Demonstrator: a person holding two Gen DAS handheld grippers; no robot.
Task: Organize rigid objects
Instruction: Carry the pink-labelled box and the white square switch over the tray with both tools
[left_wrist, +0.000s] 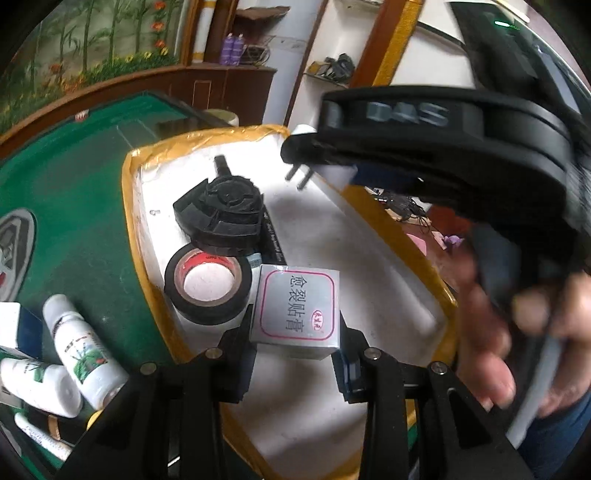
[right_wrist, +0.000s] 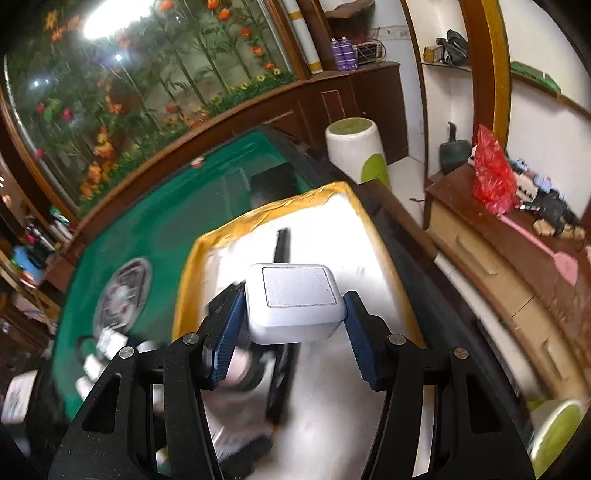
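My left gripper (left_wrist: 295, 345) is shut on a small grey box with red-framed print (left_wrist: 295, 308), held over the white tray with yellow tape rim (left_wrist: 129, 173). In the tray lie a black round plastic part (left_wrist: 221, 214) and a roll of black tape (left_wrist: 207, 288). My right gripper (right_wrist: 293, 317) is shut on a white plug adapter (right_wrist: 295, 301), above the same tray (right_wrist: 192, 258). From the left wrist view the right gripper (left_wrist: 317, 162) hangs over the tray's far right, the adapter's two prongs (left_wrist: 297, 177) sticking out.
White bottles (left_wrist: 83, 349) and small boxes (left_wrist: 14, 325) lie on the green table (left_wrist: 74, 221) left of the tray. A hand (left_wrist: 491, 332) holds the right gripper at the right edge. A white and green stool (right_wrist: 356, 149) and a cluttered wooden cabinet (right_wrist: 498, 240) stand beyond the table.
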